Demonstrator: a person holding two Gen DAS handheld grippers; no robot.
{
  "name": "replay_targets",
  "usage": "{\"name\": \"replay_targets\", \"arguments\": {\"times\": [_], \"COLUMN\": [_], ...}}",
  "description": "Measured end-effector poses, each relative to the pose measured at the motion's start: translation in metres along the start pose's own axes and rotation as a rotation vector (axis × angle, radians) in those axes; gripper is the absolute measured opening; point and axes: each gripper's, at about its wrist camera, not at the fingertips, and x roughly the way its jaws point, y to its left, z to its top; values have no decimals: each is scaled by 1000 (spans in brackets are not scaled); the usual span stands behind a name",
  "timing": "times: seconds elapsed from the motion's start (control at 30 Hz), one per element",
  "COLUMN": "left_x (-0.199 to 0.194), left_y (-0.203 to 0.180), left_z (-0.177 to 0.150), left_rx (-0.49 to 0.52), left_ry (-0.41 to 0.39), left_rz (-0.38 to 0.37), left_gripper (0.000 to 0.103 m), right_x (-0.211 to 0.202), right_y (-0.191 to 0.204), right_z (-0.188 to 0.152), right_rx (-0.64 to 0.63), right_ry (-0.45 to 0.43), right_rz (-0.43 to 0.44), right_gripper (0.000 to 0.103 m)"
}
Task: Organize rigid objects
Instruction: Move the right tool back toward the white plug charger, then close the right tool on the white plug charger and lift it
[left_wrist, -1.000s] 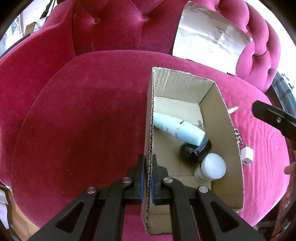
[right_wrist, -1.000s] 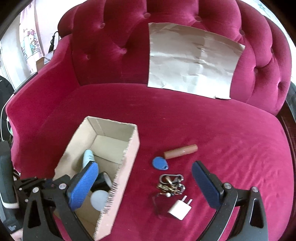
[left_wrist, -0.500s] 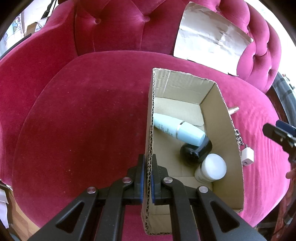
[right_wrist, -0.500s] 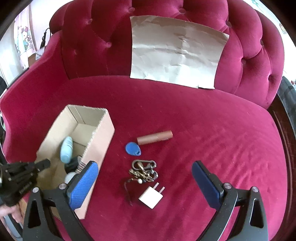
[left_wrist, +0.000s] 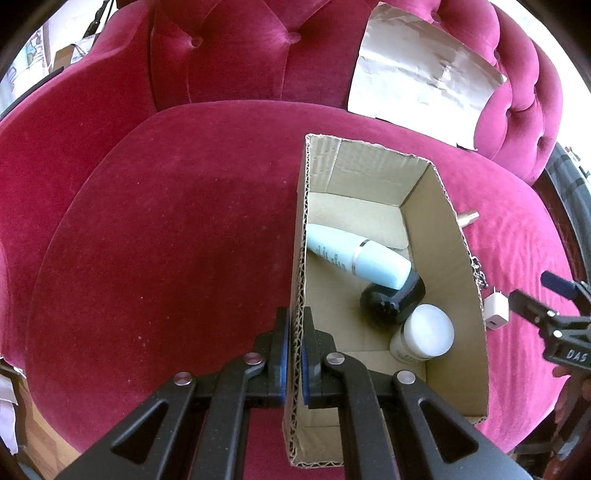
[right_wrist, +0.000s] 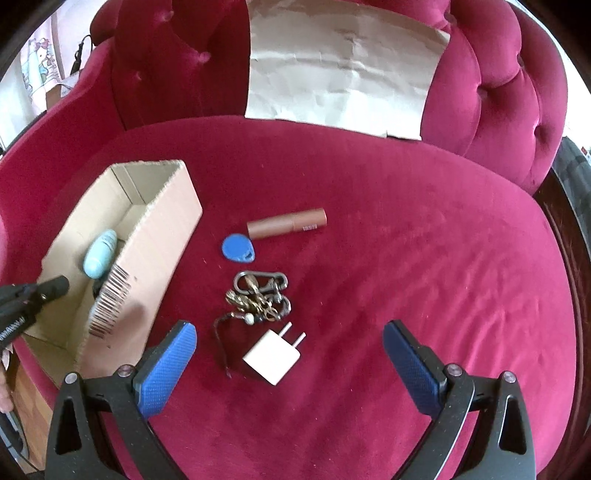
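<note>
While the left gripper (left_wrist: 292, 354) is clamped on the near-left wall of the cardboard box (left_wrist: 454, 266), pads pinching the corrugated edge from both sides, the right gripper (right_wrist: 290, 354) hangs w/ jaws wide apart over the loose items, nothing between the blue pads. Box sits on a red velvet sofa (left_wrist: 166, 240), open top. Left wrist view looks straight into it: light-blue bottle (left_wrist: 358, 254) lying diagonal, its cap end resting on a black rounded item (left_wrist: 391, 302), and a white-capped jar (left_wrist: 424, 332) just beside that, toward the right wall. Right wrist view shows only the blue bottle's end (right_wrist: 100, 253) inside the box (right_wrist: 155, 236); the rest is hidden by the wall w/ the barcode print. What the right view gives instead is the stuff outside the box, right of it on the seat: brown tube (right_wrist: 286, 223), blue key fob (right_wrist: 238, 248) just below-left of it, a clump of keys & carabiners (right_wrist: 258, 299), and a white plug adapter (right_wrist: 273, 354) nearest the pads, prongs pointing up-right. Left view catches only the adapter (left_wrist: 496, 308), a bit of chain and the tube tip past the box's right wall, plus the right gripper's finger coming in at the far right edge. A crumpled sheet of paper (right_wrist: 343, 66) leans on the backrest, seen in both.
</note>
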Motion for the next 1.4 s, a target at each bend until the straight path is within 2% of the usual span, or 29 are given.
{"name": "replay_targets", "arguments": {"times": [0.77, 0.9, 1.07, 1.1, 1.13, 1.4], "left_x": [3, 3, 3, 3, 3, 4], "left_y": [-2, -3, -3, -3, -3, -2], "left_z": [-2, -2, -2, -2, -2, -3], "left_rx": [0, 0, -1, -1, -1, -3], "left_ry": [0, 1, 0, 1, 1, 1], "left_rz": [11, 12, 10, 10, 9, 8], "left_gripper": [5, 4, 4, 4, 4, 4], "right_x": [22, 22, 26, 27, 29, 26], "right_y": [-7, -7, -7, -6, -5, 1], "right_z": [-15, -15, -16, -17, -17, -17], "right_rx": [27, 28, 46, 46, 44, 32], "right_ry": [71, 72, 94, 96, 101, 94], "right_rz": [29, 29, 84, 90, 95, 84], "right_gripper": [102, 76, 67, 57, 43, 41]}}
